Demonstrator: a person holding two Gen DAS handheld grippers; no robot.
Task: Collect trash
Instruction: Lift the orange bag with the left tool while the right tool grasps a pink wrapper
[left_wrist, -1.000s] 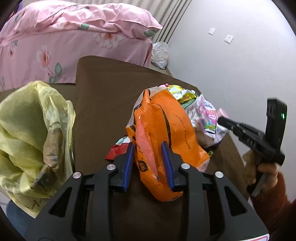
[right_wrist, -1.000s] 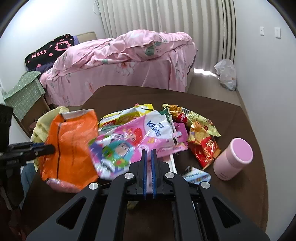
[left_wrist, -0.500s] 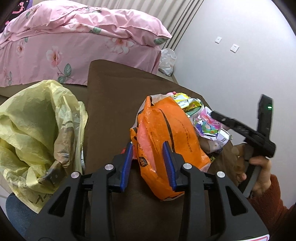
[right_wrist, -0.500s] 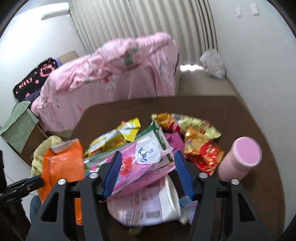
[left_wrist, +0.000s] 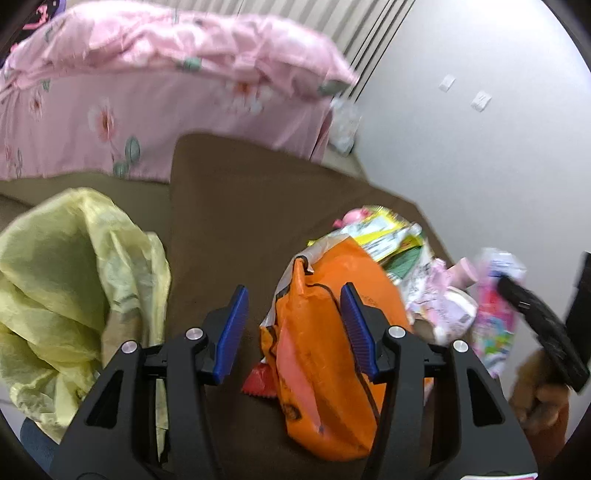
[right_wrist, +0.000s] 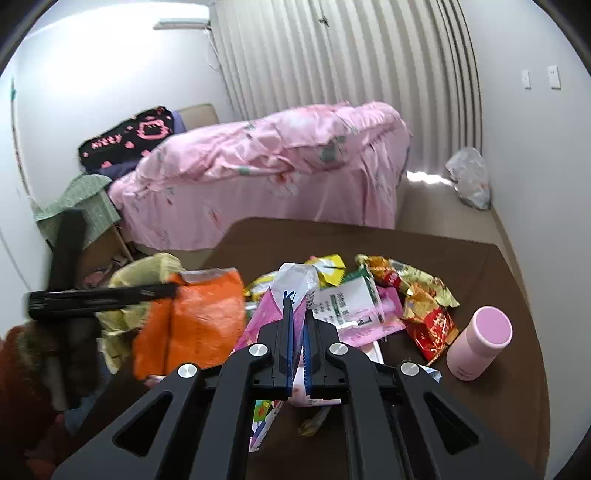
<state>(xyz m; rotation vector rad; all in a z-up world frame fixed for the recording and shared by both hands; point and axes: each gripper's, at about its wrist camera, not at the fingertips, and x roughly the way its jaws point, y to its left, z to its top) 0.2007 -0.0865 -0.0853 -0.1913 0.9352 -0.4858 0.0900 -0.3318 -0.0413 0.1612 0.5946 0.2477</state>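
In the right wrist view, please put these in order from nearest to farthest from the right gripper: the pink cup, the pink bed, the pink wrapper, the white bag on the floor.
1. The pink wrapper: clamped in the right gripper.
2. The pink cup: on the table, to the right.
3. The pink bed: beyond the table, centre-left.
4. The white bag: on the floor, far right by the curtain.

My right gripper (right_wrist: 297, 334) is closed on a pink snack wrapper (right_wrist: 291, 291), which stands up between the blue pads. To the left, my left gripper (right_wrist: 162, 291) is at the top of the orange bag (right_wrist: 199, 325). Other wrappers lie on the brown table (right_wrist: 443, 251), and a pink cup (right_wrist: 480, 341) stands at the right.
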